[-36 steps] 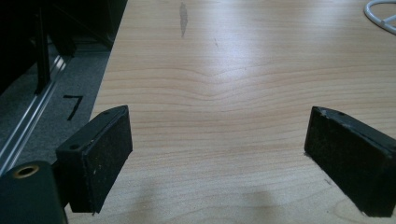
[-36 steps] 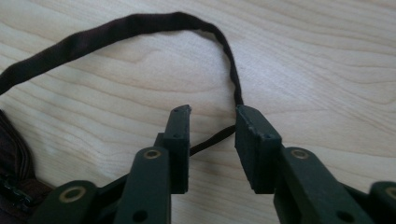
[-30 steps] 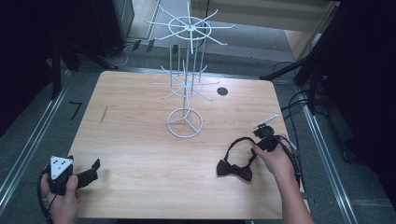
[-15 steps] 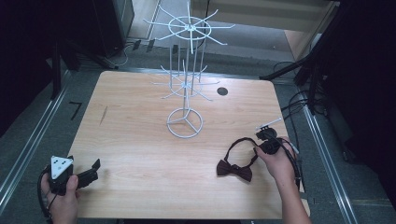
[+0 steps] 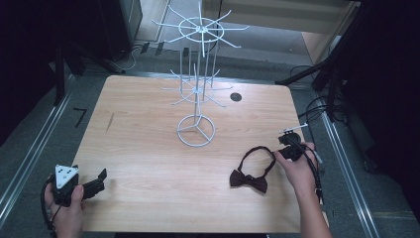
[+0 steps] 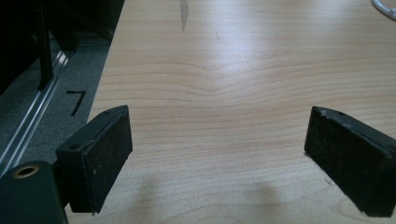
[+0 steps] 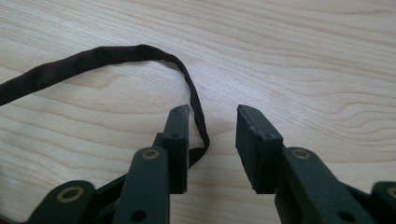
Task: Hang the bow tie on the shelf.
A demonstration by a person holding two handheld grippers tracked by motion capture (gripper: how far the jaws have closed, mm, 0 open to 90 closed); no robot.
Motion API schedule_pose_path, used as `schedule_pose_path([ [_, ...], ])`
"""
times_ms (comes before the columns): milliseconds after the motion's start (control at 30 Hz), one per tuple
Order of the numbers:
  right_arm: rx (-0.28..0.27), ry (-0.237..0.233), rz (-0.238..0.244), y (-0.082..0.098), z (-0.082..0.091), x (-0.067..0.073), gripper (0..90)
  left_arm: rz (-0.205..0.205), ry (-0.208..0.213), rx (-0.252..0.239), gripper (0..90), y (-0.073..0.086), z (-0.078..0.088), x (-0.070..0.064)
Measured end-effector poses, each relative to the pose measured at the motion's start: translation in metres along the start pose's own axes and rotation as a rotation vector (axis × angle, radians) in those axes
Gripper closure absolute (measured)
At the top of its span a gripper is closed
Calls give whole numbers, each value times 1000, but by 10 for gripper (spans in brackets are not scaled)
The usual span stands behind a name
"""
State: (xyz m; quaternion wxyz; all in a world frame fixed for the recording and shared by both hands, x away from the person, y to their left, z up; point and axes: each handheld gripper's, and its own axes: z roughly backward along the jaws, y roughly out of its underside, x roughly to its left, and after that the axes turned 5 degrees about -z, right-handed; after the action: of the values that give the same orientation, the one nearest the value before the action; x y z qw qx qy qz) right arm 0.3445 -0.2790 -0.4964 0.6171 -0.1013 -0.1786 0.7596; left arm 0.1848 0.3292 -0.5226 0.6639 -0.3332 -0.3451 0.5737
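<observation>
Dark maroon fabric bow tie (image 5: 249, 179) lies near-right on the wooden table (image 5: 148, 148); right gripper (image 7: 212, 116) is part-spread over its strap (image 7: 93, 60), left gripper (image 6: 219, 154) is spread wide. I'd centre the strap before squeezing.

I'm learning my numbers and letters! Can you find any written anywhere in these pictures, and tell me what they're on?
"7": a dark mark on the grey floor left of the table, at and.
No other words, labels or brands can be read anywhere, not on the bow tie, the wire rack or the tongs.
</observation>
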Motion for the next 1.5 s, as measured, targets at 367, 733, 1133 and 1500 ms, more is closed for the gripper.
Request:
schedule_pose_path([
  [367, 56, -7, 48, -2, -17, 6, 900, -3, 3, 5, 84, 0, 0, 0],
  [733, -202, -55, 93, -4, 13, 25, 900, -3, 1, 4, 84, 0, 0, -1],
  [1133, -504, -159, 104, -4, 51, 53, 900, -2, 3, 2, 84, 0, 0, -1],
  [1500, -635, -204, 144, -10, 77, 76, 900, -5, 4, 1, 84, 0, 0, -1],
])
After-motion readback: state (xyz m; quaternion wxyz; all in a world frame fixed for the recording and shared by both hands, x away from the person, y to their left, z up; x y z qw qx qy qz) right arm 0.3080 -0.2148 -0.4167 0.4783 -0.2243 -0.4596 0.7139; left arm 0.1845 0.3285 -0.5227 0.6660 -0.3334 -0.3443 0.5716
